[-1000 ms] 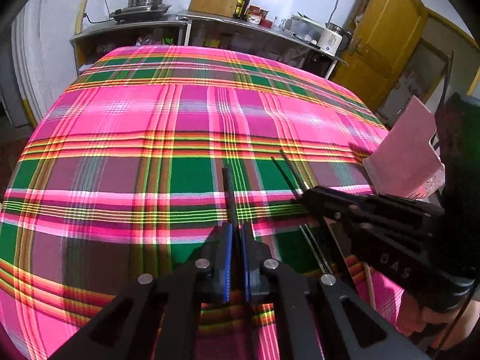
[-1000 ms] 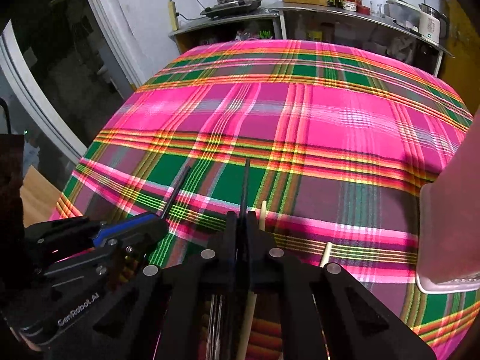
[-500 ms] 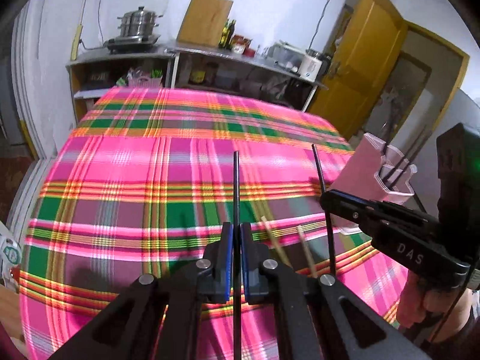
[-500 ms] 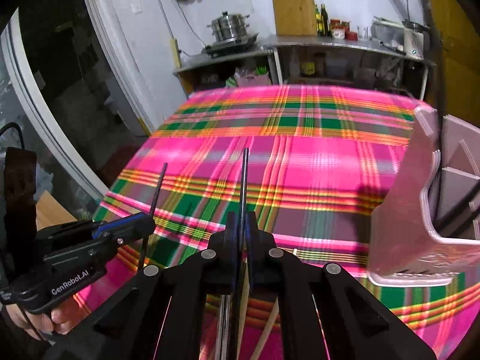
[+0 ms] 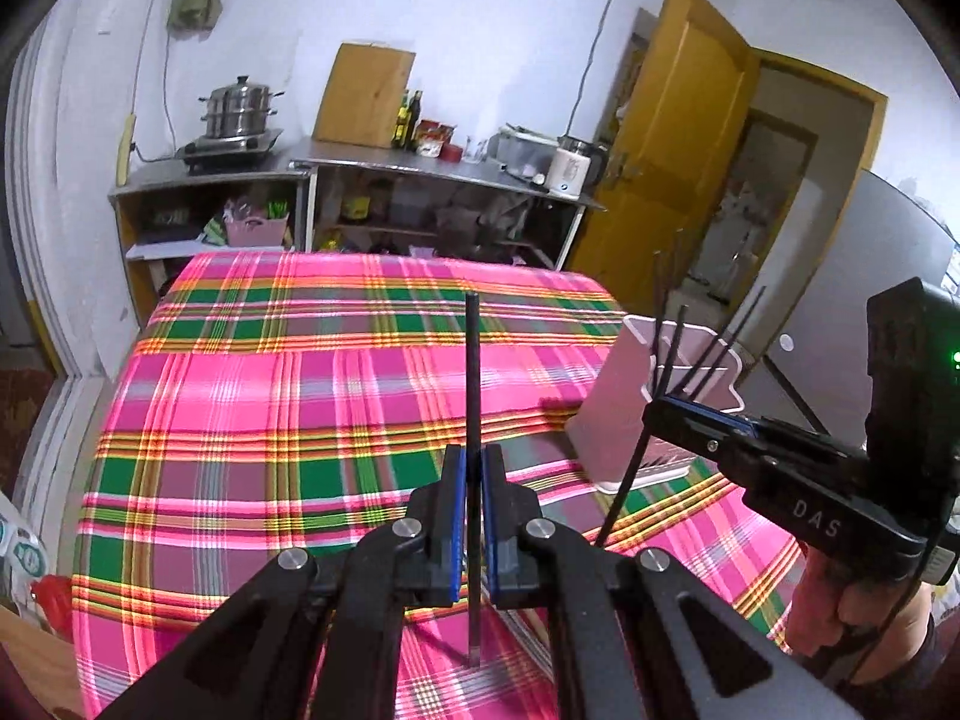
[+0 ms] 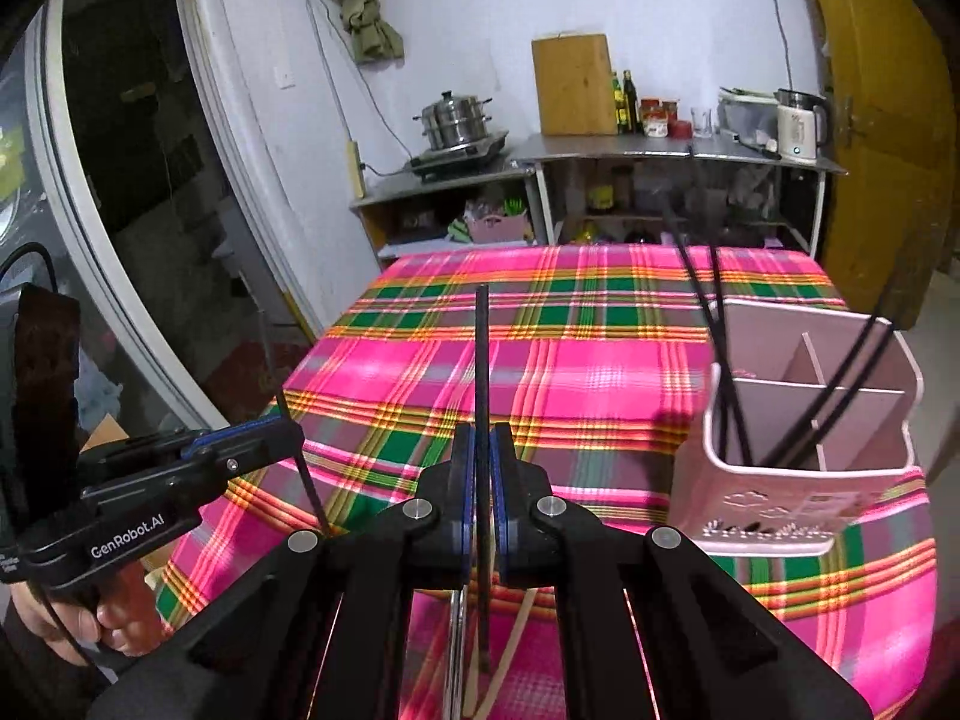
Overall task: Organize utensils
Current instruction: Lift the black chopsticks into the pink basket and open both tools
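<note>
My left gripper [image 5: 472, 463] is shut on a black chopstick [image 5: 472, 384] that stands up between its blue pads, high over the pink plaid tablecloth [image 5: 300, 408]. In the right wrist view, my right gripper [image 6: 482, 441] is shut on another black chopstick [image 6: 482, 360] in the same way. Each gripper shows in the other's view: the right gripper [image 5: 654, 414] beside the pink divided holder [image 5: 609, 420], the left gripper [image 6: 295, 431] off to the left with its chopstick [image 6: 315, 498]. Several black chopsticks [image 6: 723, 372] lean in the holder [image 6: 780, 498]. Pale wooden chopsticks [image 6: 510, 648] lie on the cloth under my right gripper.
Behind the table stands a steel counter [image 5: 420, 165] with a steamer pot [image 5: 240, 108], a wooden board [image 5: 363, 96], bottles and a white kettle [image 5: 570, 171]. A yellow door [image 5: 672, 138] is open at the back right. A person's hand [image 6: 114, 618] holds the left gripper.
Both grippers have risen from the cloth, each carrying its black chopstick. The table has dropped away below, and the pink holder now shows its open compartments.
</note>
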Demonstrator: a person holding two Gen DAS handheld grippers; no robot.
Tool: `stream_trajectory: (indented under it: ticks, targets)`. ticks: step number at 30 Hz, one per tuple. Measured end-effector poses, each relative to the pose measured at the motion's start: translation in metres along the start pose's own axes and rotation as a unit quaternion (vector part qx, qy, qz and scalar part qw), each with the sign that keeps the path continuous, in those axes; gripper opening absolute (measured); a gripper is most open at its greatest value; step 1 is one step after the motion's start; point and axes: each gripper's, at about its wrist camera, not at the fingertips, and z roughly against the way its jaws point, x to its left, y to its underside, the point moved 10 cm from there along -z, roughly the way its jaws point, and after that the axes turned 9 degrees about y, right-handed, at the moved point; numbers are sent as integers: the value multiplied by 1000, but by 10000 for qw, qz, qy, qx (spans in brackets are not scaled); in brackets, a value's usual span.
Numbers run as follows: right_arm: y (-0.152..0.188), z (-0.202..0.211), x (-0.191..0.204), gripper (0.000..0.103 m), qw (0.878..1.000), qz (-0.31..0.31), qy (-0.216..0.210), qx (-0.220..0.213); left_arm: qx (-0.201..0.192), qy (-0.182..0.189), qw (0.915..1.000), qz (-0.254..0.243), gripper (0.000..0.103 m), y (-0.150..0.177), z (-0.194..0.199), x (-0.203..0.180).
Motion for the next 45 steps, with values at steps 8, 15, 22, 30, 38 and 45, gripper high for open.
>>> stream_trajectory:
  ticks: [8, 15, 22, 30, 38, 45]
  targets:
    - [-7, 29, -10, 5, 9996, -75, 88, -252, -127, 99, 9997, -178, 5, -14, 15, -24]
    - [-17, 48, -20, 5, 9988, -112, 198, -438, -143, 216, 9992, -299, 5, -24, 16, -40]
    - [-18, 65, -31, 5, 9979, -149, 305, -555, -70, 376, 9985, -382, 5, -25, 10, -62]
    - [-17, 80, -52, 5, 9966, -286, 460, -620, 62, 571, 9973, -451, 5, -26, -7, -84]
    - [-28, 93, -74, 5, 9950, -341, 617, -705, 133, 780, 9955, -516, 5, -40, -22, -110]
    - [-48, 101, -91, 5, 9933, -403, 726, -807, 15, 984, 9932, -620, 5, -75, -27, -137]
